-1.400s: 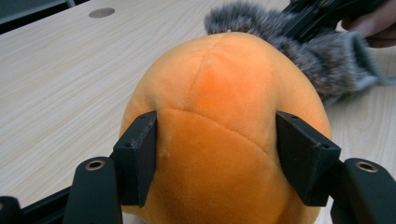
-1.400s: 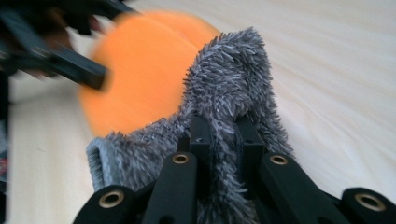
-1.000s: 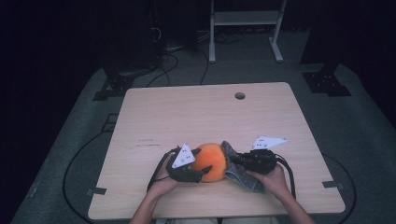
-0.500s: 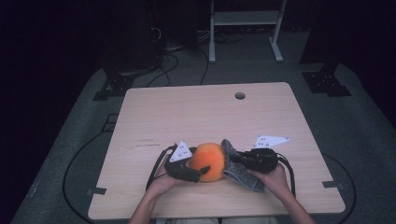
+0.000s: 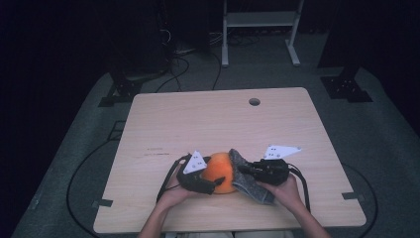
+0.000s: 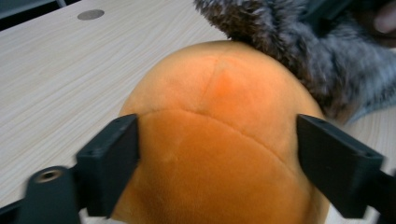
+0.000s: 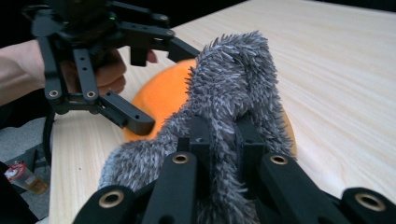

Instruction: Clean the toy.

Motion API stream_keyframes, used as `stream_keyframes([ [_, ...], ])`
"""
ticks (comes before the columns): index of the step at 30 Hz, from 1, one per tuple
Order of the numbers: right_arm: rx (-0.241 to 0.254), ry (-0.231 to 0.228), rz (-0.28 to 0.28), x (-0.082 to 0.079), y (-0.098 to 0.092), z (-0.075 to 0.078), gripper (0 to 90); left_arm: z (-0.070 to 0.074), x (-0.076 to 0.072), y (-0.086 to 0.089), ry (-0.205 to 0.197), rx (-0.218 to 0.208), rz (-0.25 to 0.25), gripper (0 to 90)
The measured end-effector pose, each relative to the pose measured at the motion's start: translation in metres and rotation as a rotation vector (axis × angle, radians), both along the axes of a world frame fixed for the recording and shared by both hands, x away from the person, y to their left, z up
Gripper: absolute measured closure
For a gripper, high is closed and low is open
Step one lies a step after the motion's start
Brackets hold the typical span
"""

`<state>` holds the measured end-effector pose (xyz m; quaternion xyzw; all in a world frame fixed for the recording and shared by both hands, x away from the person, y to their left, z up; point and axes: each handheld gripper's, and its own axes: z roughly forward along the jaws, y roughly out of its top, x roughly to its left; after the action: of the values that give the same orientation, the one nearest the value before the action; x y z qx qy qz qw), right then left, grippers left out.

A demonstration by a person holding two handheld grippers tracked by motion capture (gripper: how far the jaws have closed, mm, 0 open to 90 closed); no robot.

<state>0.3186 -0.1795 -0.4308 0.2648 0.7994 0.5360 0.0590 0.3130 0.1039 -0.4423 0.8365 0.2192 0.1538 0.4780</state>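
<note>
Two handheld grippers are seen meeting over an orange plush ball (image 5: 221, 172) near the front edge of a pale wooden desk (image 5: 208, 121). The left gripper (image 5: 214, 184) is set around the ball from the person's left, its black jaws flanking the rounded sides, as shown in the left gripper view, where the ball (image 6: 224, 144) sits between them. These jaws have just been closing in on the ball; whether the pads are already pressing into the plush cannot be told. The right gripper (image 5: 246, 170) is pressed together on a grey furry cloth (image 5: 245, 178), a fold of which is pinched between its jaws in the right gripper view (image 7: 224, 140). The cloth is draped against the ball's right side and touches it, with its lower end trailing on the desk toward the person. In that same view the left gripper (image 7: 156, 84) is seen beyond the cloth, held in the person's left hand (image 7: 100, 70), with the orange ball (image 7: 163, 95) partly hidden behind the grey pile. A round cable hole (image 5: 254, 101) is visible at the desk's far side, well apart from the work.
</note>
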Motion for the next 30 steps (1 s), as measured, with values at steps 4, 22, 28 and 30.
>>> stream_keyframes([
  [4, -0.064, 0.056, -0.076, 0.007, -0.015, -0.014, 80.5, -0.003, 0.002, 0.006, 0.022, 0.001, 0.017, 26.3],
  [22, 0.023, -0.022, -0.032, -0.004, -0.006, 0.014, 80.5, 0.006, -0.001, -0.001, 0.015, -0.004, 0.023, 31.0],
  [28, -0.049, -0.049, 0.003, -0.005, 0.006, 0.01, 80.5, 0.015, -0.01, -0.011, -0.036, -0.012, -0.029, 17.2],
  [30, -0.052, -0.016, -0.021, -0.002, -0.002, 0.005, 80.5, 0.009, -0.001, -0.002, 0.072, -0.037, 0.001, 7.0],
])
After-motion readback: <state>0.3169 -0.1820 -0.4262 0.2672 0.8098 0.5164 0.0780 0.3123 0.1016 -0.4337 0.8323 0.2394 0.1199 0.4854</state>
